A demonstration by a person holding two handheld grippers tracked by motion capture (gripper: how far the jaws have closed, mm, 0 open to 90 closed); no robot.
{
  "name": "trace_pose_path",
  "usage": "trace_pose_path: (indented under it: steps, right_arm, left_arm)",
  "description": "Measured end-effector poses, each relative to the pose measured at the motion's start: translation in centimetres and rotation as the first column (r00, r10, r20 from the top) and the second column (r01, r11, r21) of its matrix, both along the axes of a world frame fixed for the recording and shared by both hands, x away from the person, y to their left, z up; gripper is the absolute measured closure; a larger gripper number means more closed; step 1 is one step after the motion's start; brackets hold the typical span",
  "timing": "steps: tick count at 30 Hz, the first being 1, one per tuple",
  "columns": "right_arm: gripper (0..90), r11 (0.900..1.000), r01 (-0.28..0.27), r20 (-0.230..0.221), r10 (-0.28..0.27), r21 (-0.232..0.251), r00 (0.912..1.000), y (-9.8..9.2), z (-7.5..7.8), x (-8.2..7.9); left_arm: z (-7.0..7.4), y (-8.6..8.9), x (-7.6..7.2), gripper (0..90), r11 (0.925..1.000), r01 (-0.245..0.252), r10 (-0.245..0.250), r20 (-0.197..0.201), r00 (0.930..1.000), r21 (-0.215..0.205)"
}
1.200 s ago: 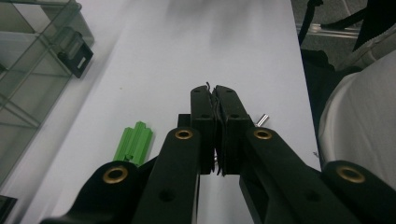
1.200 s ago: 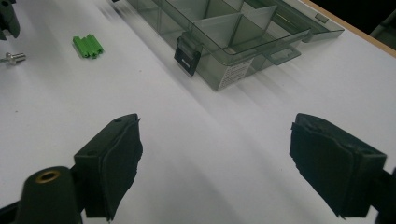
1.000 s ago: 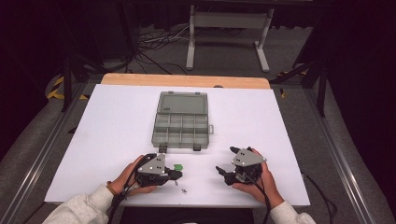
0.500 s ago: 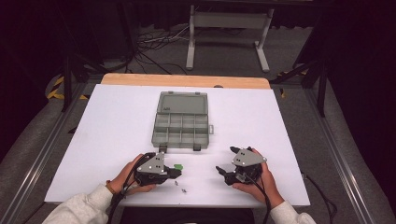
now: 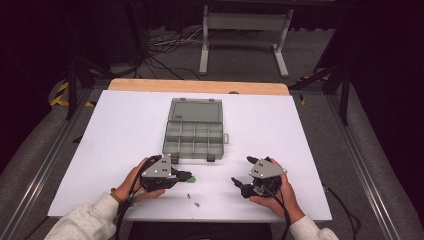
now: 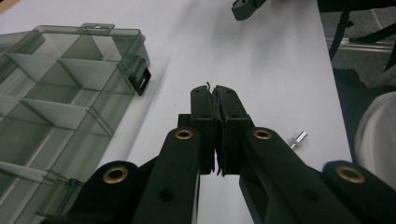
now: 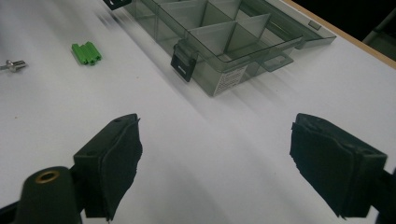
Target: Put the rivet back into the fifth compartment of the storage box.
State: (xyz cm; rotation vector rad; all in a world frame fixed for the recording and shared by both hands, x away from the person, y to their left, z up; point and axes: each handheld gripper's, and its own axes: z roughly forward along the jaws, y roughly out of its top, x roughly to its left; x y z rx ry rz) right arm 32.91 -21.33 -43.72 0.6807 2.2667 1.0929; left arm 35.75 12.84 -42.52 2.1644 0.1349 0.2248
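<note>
Grey compartment box (image 5: 194, 135) is being left open mid-frame; left gripper (image 6: 214, 95) is being held with jaws pressed together, right gripper (image 7: 215, 154) with jaws spread wide.

A dark lab: white-covered table (image 5: 125, 125), floor cables (image 5: 165, 42), metal stand (image 5: 245, 22).

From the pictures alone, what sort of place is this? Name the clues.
Probably a lab or studio bench for recording handling trials: a white table amid dark drapes, cables on the floor, hand-held grippers, left and right, and a compartment box.
</note>
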Motion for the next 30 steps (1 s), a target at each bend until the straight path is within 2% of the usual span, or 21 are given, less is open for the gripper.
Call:
trace_pose_path:
  steps: [2, 4, 8, 14, 20, 21, 25, 30]
  right_arm:
    - [16.7, 1.0, 0.0, 0.002, 0.0, 0.002, 1.0, 0.0, 0.0, 0.0]
    - [16.7, 1.0, 0.002, 0.011, -0.002, -0.002, 0.9999, 0.1, 0.1, 0.0]
    - [16.7, 1.0, -0.005, 0.028, 0.005, 0.005, 0.9996, 0.2, 0.4, -0.1]
    - [16.6, 1.0, -0.006, 0.036, 0.005, 0.007, 0.9993, 0.2, 0.5, -0.2]
    - [16.6, 1.0, -0.001, 0.038, 0.0, 0.025, 0.9993, -0.1, 0.7, -0.2]
    - [16.5, 1.0, -0.004, 0.039, 0.003, 0.028, 0.9992, -0.1, 0.7, -0.1]
    - [16.4, 1.0, -0.006, 0.042, 0.005, 0.028, 0.9991, 0.0, 0.7, -0.2]
    - [16.1, 1.0, -0.005, 0.044, 0.004, 0.031, 0.999, 0.0, 0.7, -0.1]
  left_arm:
    - [0.1, 0.0, 0.2, 87.5, 1.0, -0.006, 0.006, 0.002, 1.0, 0.001]
    - [0.3, 0.1, 0.5, 87.5, 0.9996, -0.023, 0.023, 0.026, 0.9994, 0.014]
    - [0.4, 0.4, 1.2, 87.4, 0.9987, -0.052, 0.052, 0.024, 0.9984, -0.001]
    - [0.8, 1.0, 1.9, 87.5, 0.9961, -0.087, 0.087, 0.038, 0.9955, -0.012]
    - [1.1, 1.5, 2.5, 87.4, 0.9931, -0.114, 0.115, 0.033, 0.9928, -0.028]
    - [1.2, 1.6, 2.6, 87.5, 0.9922, -0.123, 0.124, 0.048, 0.9912, -0.024]
    - [1.5, 2.0, 3.0, 87.4, 0.9888, -0.141, 0.143, 0.046, 0.9886, -0.048]
    - [1.7, 2.4, 3.7, 87.4, 0.9856, -0.162, 0.164, 0.052, 0.985, -0.05]
